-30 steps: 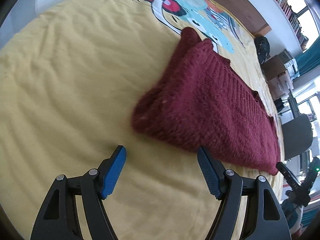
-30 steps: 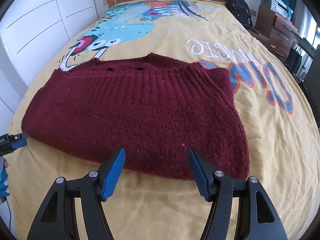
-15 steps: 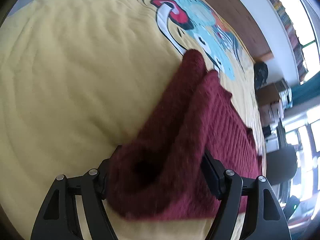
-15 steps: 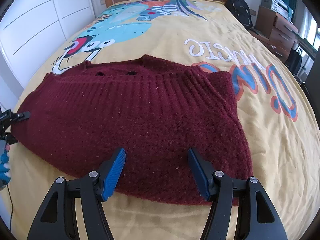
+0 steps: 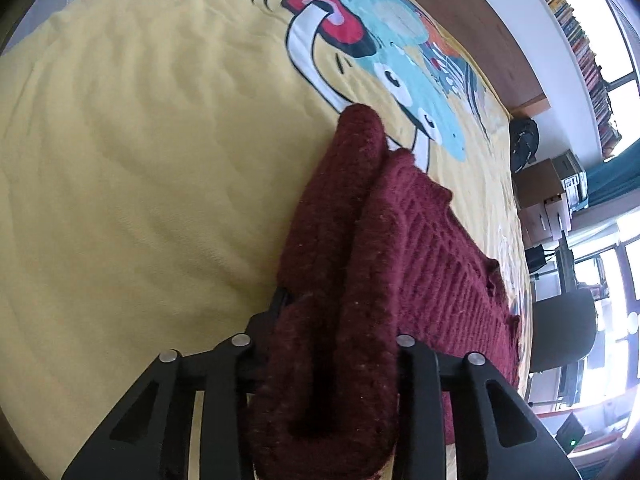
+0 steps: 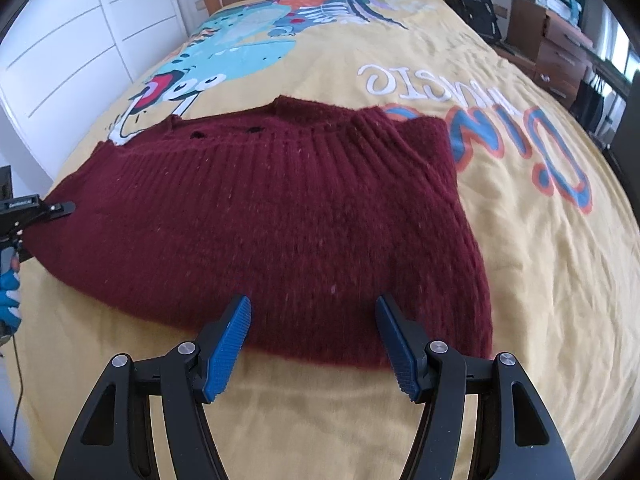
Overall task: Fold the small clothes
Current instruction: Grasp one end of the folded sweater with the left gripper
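Left gripper (image 5: 332, 364) jaws closing on bunched end of the dark red knitted sweater (image 6: 272, 216) on yellow printed bedspread (image 6: 520, 240); right gripper (image 6: 312, 340) spread at near hem: grab all layers.

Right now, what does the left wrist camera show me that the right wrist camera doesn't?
Only the left wrist view shows the left gripper closing, with a bunched end of the sweater filling the gap between its fingers. It also shows a bookshelf by the window.

Only the right wrist view shows the right gripper open, its blue pads over the sweater's near edge, and the white wardrobe.

Both show the maroon sweater, the yellow bedspread and the backpack.
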Tool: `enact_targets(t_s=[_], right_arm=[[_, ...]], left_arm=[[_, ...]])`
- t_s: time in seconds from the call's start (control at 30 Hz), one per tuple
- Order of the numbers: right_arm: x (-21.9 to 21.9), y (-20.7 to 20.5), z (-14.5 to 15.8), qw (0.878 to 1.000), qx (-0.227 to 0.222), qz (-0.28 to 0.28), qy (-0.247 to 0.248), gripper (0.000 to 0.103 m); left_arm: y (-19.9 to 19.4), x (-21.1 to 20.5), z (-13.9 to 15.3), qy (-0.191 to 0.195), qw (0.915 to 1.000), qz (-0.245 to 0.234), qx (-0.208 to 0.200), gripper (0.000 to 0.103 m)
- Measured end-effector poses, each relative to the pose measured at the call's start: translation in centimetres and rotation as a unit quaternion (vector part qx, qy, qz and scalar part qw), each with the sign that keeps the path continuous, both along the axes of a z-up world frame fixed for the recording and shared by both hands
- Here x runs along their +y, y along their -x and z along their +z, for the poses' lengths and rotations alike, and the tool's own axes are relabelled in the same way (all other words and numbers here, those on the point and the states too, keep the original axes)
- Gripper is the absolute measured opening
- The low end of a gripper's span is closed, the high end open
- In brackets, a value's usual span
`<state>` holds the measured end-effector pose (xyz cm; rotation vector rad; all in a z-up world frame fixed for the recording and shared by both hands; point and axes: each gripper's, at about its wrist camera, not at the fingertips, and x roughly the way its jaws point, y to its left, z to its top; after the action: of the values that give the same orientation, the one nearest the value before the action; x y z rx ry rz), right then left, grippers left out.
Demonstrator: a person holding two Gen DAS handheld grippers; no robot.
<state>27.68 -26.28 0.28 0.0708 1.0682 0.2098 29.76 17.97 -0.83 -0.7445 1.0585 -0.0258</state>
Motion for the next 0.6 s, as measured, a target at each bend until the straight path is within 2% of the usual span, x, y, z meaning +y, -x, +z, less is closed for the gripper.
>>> enact_targets(t_s=[0.13, 0.37, 0.6], right_arm=[[0.1, 1.8, -0.3, 1.000, 0.018, 0.006, -0.018, 0.067], [1.2, 4.7, -1.9, 0.998, 0.051, 0.021, -0.043, 0.067], [0.7, 6.2, -2.0, 0.997, 0.053, 0.022, -0.059, 0.067]], left_arm=[[-0.5, -0.8, 1.1, 0.005, 1.0000, 0.000, -0.004, 0.026], [-1.9, -4.7, 4.2, 0.000, 0.9990, -0.042, -0.019, 0.026], [-2.8, -8.6, 5.6, -0.009, 0.9974, -0.067, -0.028, 0.025]])
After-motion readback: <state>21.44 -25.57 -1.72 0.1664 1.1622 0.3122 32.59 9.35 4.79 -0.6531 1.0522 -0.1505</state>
